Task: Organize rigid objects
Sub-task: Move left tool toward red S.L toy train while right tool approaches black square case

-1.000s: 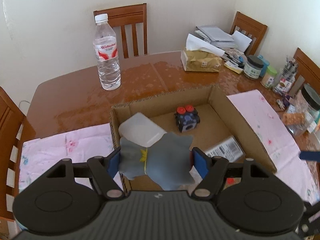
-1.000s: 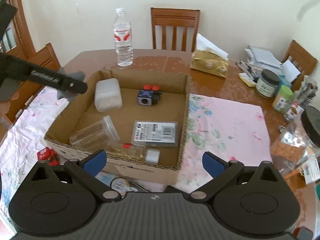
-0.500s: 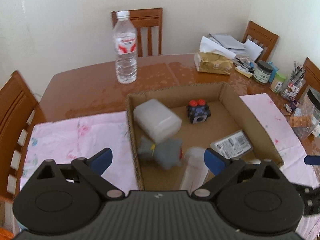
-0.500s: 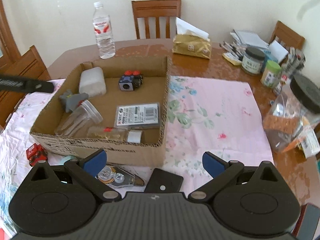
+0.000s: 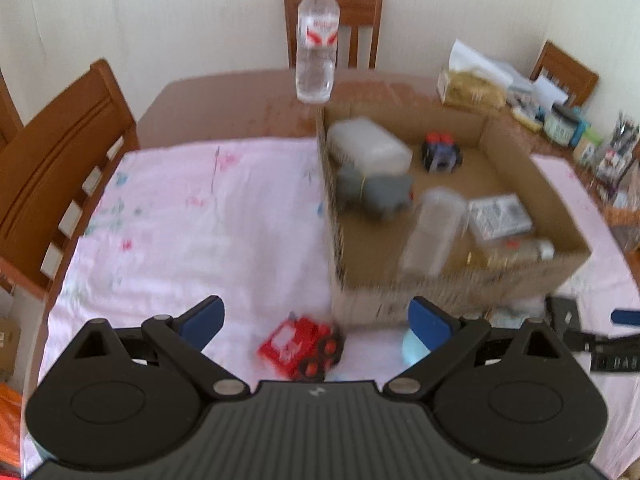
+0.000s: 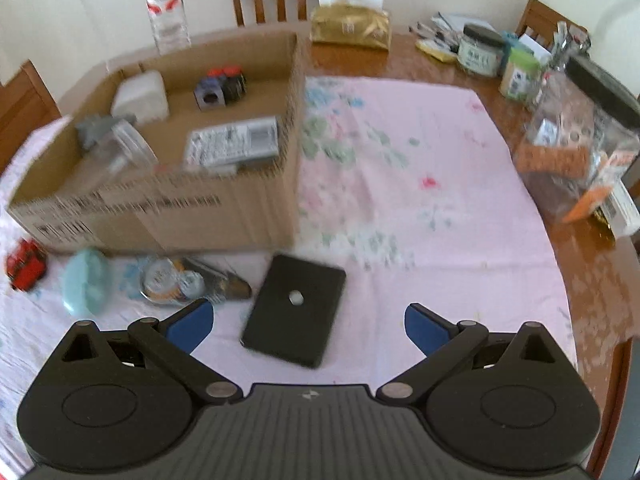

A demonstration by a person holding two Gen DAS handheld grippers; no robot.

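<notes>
grey toy lies blurred inside cardboard box; left gripper and right gripper both spread wide, empty

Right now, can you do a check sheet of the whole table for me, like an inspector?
Surface: brown wooden table under a pink flowered cloth.
Job's things: open cardboard box holds a grey toy, white container, clear cup and label pack. Outside, in front: red toy car, pale blue oval, round tape measure, black flat pad.
Clutter: water bottle, gold tissue pack, jars, papers, snack bag at the right edge.
Grippers: left gripper empty, jaws wide above the car; right gripper empty, jaws wide above the pad.
Cables: nothing seen.
Surroundings: wooden chairs, pale wall.
</notes>
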